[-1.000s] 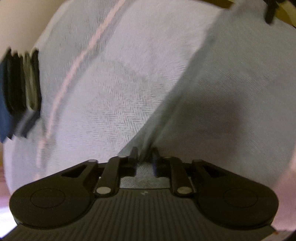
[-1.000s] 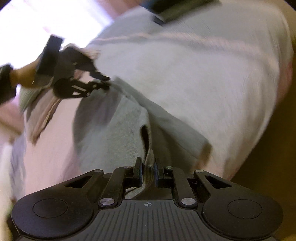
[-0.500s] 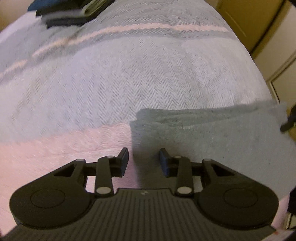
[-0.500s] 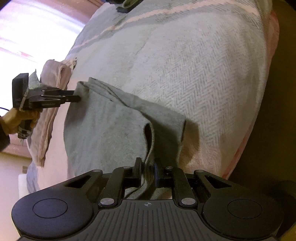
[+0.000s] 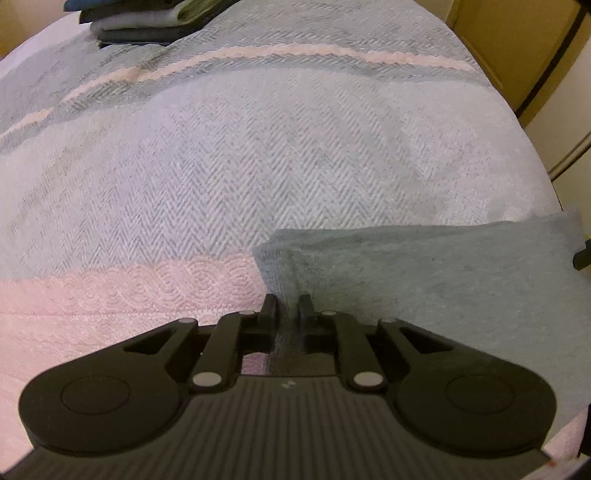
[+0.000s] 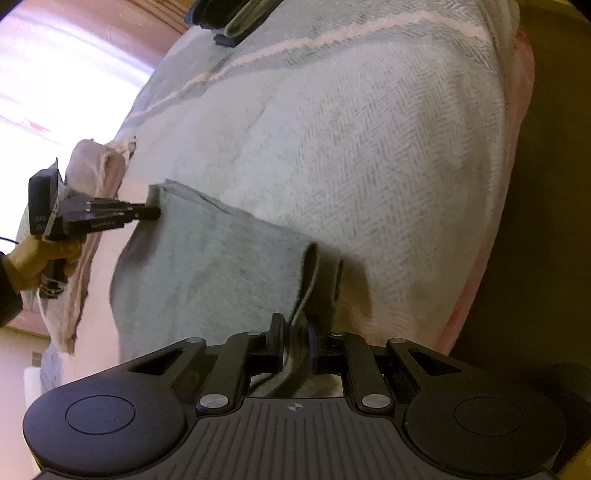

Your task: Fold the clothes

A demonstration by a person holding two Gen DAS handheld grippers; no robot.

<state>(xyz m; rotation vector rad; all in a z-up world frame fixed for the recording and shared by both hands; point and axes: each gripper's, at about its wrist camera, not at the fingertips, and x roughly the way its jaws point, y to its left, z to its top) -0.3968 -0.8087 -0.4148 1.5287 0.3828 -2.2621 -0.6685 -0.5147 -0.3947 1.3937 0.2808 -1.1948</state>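
I see the left gripper (image 5: 287, 308) fingers pinched on the grey cloth (image 5: 443, 280). Right gripper (image 6: 295, 332) fingers clamp its opposite edge. Folded stack (image 5: 147, 22) sits far ahead of both.

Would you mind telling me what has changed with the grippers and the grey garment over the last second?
The left gripper, open half a second ago, has closed on the grey garment, which was lowered flat onto the blanket. The right gripper stays clamped on its edge; the folded stack is unmoved.
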